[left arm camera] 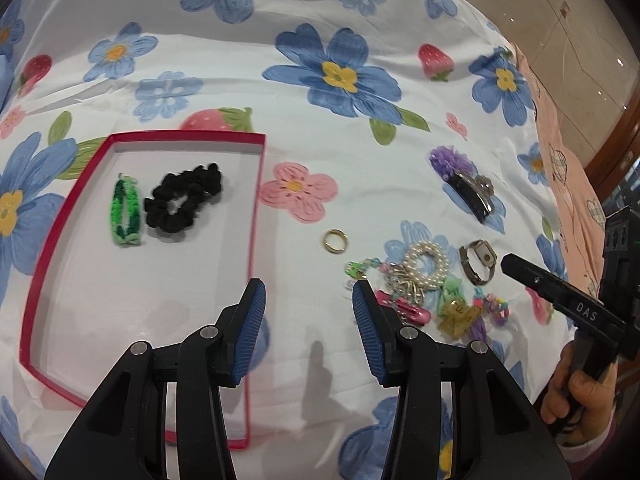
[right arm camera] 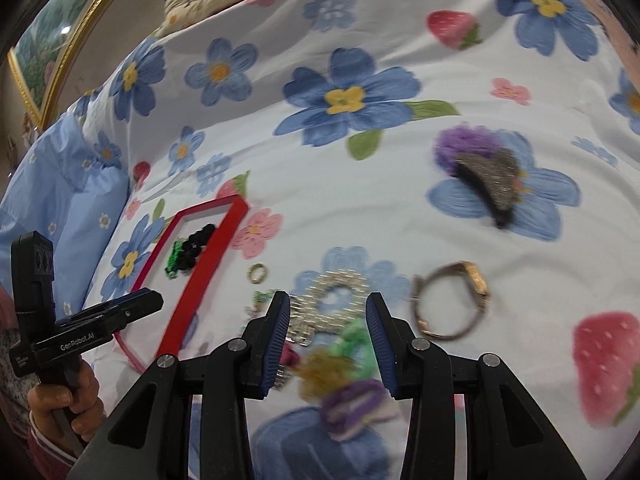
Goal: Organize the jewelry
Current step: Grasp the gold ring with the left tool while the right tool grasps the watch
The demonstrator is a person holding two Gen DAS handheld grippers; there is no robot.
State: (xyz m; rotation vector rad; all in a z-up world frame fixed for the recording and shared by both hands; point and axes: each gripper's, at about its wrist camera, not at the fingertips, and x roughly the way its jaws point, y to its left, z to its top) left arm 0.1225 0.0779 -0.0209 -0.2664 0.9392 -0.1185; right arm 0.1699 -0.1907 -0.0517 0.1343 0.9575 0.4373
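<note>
Left gripper [left arm camera: 309, 300] parted and empty at lower centre, right gripper [right arm camera: 328, 320] parted and empty above jewelry pile [right arm camera: 332, 344], red tray [left arm camera: 256, 216] at left held green bracelet [left arm camera: 126, 212], black scrunchie [left arm camera: 184, 200].

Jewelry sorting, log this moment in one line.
left gripper open, empty | right gripper open, empty | tray: scrunchie, green band

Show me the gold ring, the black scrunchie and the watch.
Gold ring [left arm camera: 335, 241]: left wrist view, on its band.
Black scrunchie [left arm camera: 158, 207]: left wrist view, on its ruffled fabric.
Watch [left arm camera: 483, 257]: left wrist view, on its face.
</note>
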